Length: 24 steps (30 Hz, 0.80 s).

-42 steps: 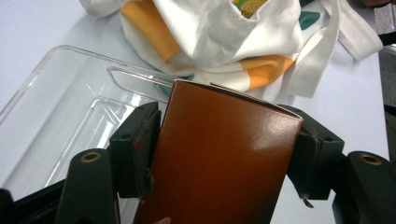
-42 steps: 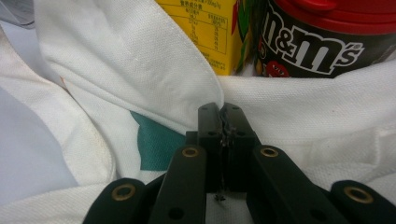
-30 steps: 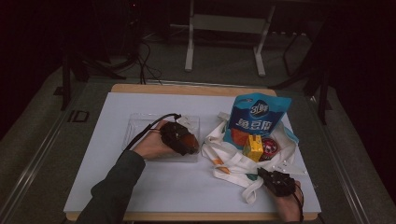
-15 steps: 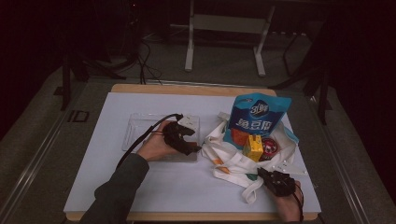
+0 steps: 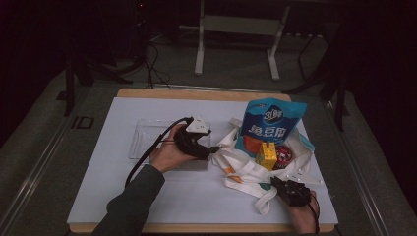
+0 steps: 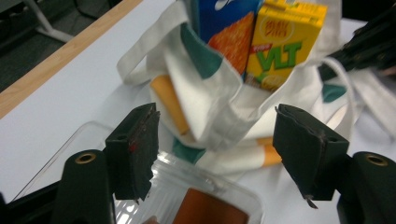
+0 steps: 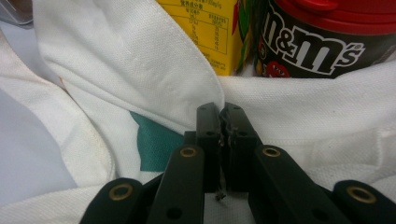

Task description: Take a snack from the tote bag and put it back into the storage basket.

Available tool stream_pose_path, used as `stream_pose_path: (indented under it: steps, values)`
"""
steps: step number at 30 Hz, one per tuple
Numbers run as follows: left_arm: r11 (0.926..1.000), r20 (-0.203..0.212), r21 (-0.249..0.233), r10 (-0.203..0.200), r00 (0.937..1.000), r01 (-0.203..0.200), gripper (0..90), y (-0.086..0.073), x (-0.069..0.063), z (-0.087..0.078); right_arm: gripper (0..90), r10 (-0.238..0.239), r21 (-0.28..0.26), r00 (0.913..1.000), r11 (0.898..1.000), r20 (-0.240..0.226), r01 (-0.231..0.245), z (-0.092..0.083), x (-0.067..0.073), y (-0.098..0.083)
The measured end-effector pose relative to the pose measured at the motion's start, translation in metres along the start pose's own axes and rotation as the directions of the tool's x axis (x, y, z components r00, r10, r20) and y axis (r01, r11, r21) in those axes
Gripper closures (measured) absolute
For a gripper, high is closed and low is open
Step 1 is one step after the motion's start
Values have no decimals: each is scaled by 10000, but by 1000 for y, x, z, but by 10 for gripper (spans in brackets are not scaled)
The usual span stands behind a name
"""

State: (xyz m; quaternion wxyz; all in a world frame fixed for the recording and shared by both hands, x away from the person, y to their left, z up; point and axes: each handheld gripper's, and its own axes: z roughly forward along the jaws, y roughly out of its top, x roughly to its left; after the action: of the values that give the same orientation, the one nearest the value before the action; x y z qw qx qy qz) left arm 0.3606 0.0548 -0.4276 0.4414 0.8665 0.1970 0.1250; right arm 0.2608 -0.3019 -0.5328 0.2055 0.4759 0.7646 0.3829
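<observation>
A white tote bag (image 5: 246, 169) (image 6: 205, 84) (image 7: 121, 56) lies at the table's right. In it are a blue snack packet (image 5: 270, 123) (image 6: 224, 18), a yellow drink carton (image 5: 268, 155) (image 6: 287, 42) (image 7: 205, 28) and an M&M's tub (image 5: 284, 155) (image 7: 317, 42). My left gripper (image 5: 212, 150) (image 6: 217, 126) hovers over a clear tray (image 5: 147, 137) and points at the bag. It is open, its jaws have just closed slightly, and nothing is between them. My right gripper (image 5: 275, 182) (image 7: 223, 112) is shut on the bag's front edge.
A clear lidded container (image 6: 196, 198) with something orange-brown inside sits just below my left jaws. The bag's straps (image 5: 265, 201) trail toward the front edge. The white mat (image 5: 103, 196) covers a wooden table; a metal stand (image 5: 236, 24) is behind it.
My left gripper has lifted a little and turned, so its grey plate now shows on top. The right gripper and the bag have stayed put.
</observation>
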Motion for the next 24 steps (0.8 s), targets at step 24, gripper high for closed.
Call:
stream_pose_path:
  steps: [24]
  values:
    - [9987, 525, -423, 321, 9981, -299, 331, 26, -20, 23, 863, 21, -21, 10000, 10000, 11, -21, 0, 0, 0]
